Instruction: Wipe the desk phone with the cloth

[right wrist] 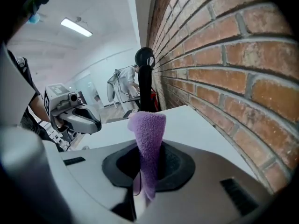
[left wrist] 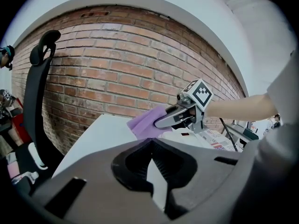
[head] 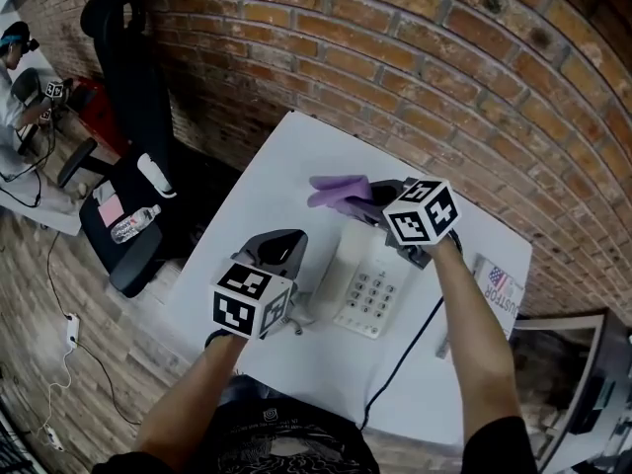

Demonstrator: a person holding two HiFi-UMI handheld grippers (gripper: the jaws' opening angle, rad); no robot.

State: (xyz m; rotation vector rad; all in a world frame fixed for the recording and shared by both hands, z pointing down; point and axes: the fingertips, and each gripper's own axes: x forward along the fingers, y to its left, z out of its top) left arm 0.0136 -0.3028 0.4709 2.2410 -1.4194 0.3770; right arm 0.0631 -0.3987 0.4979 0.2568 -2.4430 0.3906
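1. Left tongs (head: 275, 253): jaws parted by a narrow gap with nothing between them. The bare worktop (head: 272, 181) shows through the gap in the left gripper view (left wrist: 152, 146).
2. Right tongs (head: 378, 202): closed on the purple cloth (head: 338, 192). The right gripper view shows a fold pinched between the jaws and standing up beyond them (right wrist: 149, 153).
3. Desk phone (head: 365, 279): white, lying near the middle of the worktop, handset on its 9 o'clock side and keypad on its 3 o'clock side. A black cable (head: 405, 354) runs off towards 6 o'clock.
4. Cloth position: at the phone's 12 o'clock end. Contact with the phone cannot be confirmed.
5. Left tongs position: at the phone's 9 o'clock, just beside the handset.
6. Surroundings: brick wall (head: 395, 47) along the worktop's 12 o'clock edge; black office chair (head: 133, 97) at 10 o'clock, with a water bottle (head: 133, 225) on its seat.
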